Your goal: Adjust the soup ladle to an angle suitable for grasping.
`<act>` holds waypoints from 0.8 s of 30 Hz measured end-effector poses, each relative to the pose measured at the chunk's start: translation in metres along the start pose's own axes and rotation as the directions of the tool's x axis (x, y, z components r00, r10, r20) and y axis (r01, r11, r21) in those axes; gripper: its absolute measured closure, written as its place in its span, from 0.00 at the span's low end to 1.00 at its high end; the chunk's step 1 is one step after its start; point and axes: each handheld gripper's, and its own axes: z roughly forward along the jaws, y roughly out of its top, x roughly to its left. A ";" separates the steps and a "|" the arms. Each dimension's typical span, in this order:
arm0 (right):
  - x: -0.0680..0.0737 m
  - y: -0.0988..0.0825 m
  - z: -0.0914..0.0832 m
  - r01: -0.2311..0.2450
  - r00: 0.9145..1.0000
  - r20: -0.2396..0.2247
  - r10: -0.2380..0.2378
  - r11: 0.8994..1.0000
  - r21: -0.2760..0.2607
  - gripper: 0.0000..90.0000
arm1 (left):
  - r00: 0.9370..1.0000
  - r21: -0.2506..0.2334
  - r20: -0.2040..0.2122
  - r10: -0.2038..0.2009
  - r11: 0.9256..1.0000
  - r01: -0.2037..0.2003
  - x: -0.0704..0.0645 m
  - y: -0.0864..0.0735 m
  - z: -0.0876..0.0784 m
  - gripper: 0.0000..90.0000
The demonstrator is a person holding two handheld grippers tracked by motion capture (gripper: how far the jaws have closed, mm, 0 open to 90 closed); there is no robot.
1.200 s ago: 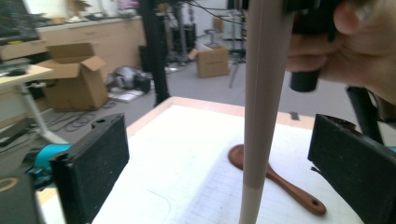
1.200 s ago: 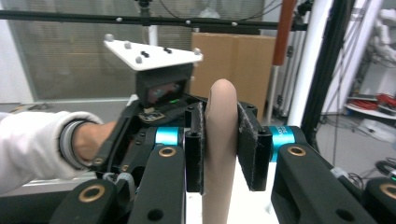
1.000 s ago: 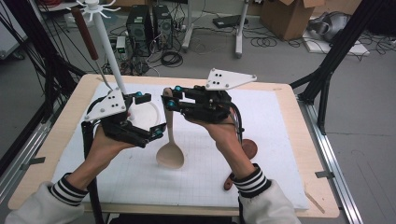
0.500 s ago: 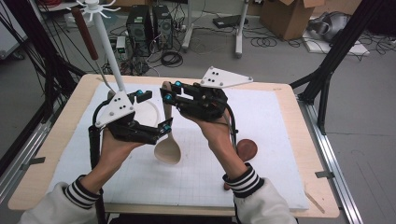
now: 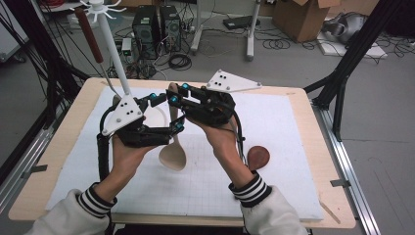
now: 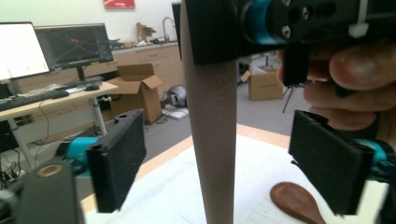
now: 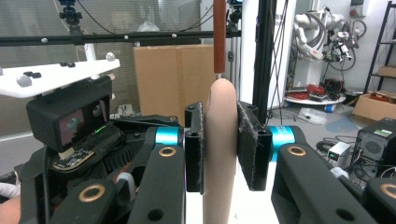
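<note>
A: How are the 2 tongs set at this moment?

B: The right tongs are clenched on the handle of the pale spoon, held upright with its bowl hanging below, over the white mat. The left tongs have just been closing, and the handle is seen between their pads, yet gaps remain on both sides, so nothing is gripped by them.

A: How should the handover be done well?

B: The handle should be centred between the left pads and squeezed squarely before the right grip is eased. A hold just below the right tongs is judged safest, since the handle widens upward and its rounded tip offers little to bite on. Release should be made only once the spoon is felt to be held.

A: What is known of the materials?

B: The spoon looks smooth and matt, likely pale wood or silicone. The pads are black and coarse. Right of the tongs, a dark brown spoon with a glossy oval bowl lies on the mat. Behind the left tongs a white rack pole stands, with a red-brown handled tool hung on it.
</note>
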 end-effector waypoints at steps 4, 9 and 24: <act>0.001 0.000 0.000 0.002 1.000 -0.002 -0.002 1.000 -0.004 0.83 | 1.000 0.007 -0.004 -0.012 1.000 0.012 0.001 0.000 -0.001 0.34; 0.001 0.000 0.001 -0.001 1.000 -0.001 0.001 1.000 -0.002 0.83 | 1.000 0.002 0.002 -0.013 1.000 0.013 0.002 0.000 -0.002 0.43; 0.002 -0.002 0.002 0.005 1.000 -0.002 -0.005 1.000 0.002 0.83 | 0.999 -0.013 -0.009 -0.046 0.999 0.046 0.005 0.001 -0.002 0.57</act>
